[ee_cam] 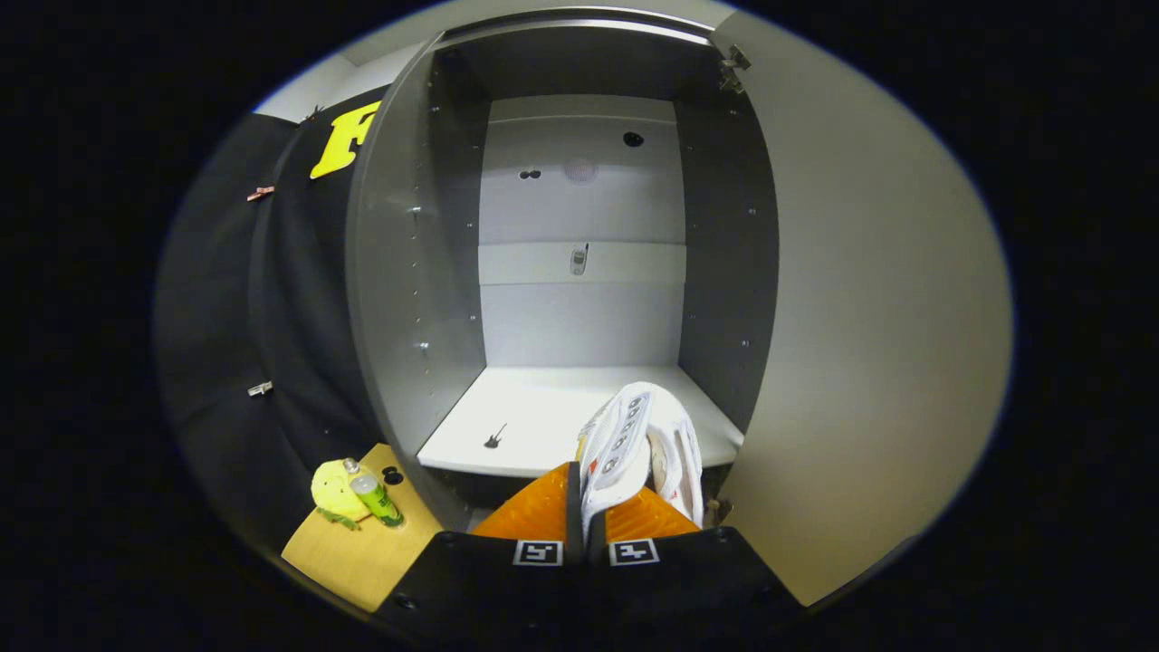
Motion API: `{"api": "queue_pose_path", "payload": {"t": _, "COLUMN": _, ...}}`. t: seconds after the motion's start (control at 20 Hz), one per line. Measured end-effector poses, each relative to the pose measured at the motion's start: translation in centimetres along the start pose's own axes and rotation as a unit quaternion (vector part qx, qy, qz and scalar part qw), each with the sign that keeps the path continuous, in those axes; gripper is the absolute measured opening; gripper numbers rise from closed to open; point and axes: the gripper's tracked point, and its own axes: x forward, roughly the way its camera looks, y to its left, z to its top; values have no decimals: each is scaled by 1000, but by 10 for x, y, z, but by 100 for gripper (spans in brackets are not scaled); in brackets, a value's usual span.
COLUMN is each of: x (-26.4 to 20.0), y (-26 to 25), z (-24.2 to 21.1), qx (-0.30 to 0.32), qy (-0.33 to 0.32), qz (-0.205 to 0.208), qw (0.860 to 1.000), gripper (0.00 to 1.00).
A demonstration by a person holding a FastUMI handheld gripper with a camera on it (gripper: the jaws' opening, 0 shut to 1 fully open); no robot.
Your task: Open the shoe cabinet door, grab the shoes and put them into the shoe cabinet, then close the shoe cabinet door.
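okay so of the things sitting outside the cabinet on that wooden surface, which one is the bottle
The green bottle with a clear cap, upright beside the yellow cloth. The gripper is shut on the white shoe at the cabinet.

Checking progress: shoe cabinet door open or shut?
Open. The door is swung wide beside the gripper, shut on the white shoe; the shelf is exposed.

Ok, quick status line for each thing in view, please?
Cabinet door: swung wide open.
Cabinet shelf: bare, no shoe on it yet.
Shoe: white, held up at the shelf's front edge.
Gripper: shut on the shoe.
Bottle: upright, capped, on the wooden surface beside the cabinet.
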Motion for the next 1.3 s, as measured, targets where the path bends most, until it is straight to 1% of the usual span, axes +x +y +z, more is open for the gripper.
{"api": "queue_pose_path", "payload": {"t": 0.3, "x": 97, "y": -11, "z": 31, "qx": -14, "qy": -22, "qz": 1, "qw": 1000, "gripper": 4}}
{"api": "queue_pose_path", "payload": {"t": 0.45, "x": 145, "y": -10, "z": 41, "qx": -14, "qy": -25, "qz": 18, "qw": 999, "gripper": 4}}
{"api": "queue_pose_path", "payload": {"t": 0.6, "x": 180, "y": -7, "z": 48, "qx": -19, "qy": -27, "qz": 29, "qw": 999, "gripper": 4}}
{"api": "queue_pose_path", "payload": {"t": 0.85, "x": 206, "y": 1, "z": 47, "qx": -25, "qy": -19, "qz": 45, "qw": 999, "gripper": 4}}
{"api": "queue_pose_path", "payload": {"t": 0.95, "x": 209, "y": 0, "z": 40, "qx": -25, "qy": -9, "qz": 44, "qw": 999, "gripper": 4}}
{"api": "queue_pose_path", "payload": {"t": 1.1, "x": 217, "y": 0, "z": 22, "qx": -19, "qy": 23, "qz": 46, "qw": 999, "gripper": 4}}
{"api": "queue_pose_path", "payload": {"t": 1.3, "x": 216, "y": 4, "z": 20, "qx": -14, "qy": 28, "qz": 52, "qw": 998, "gripper": 4}}
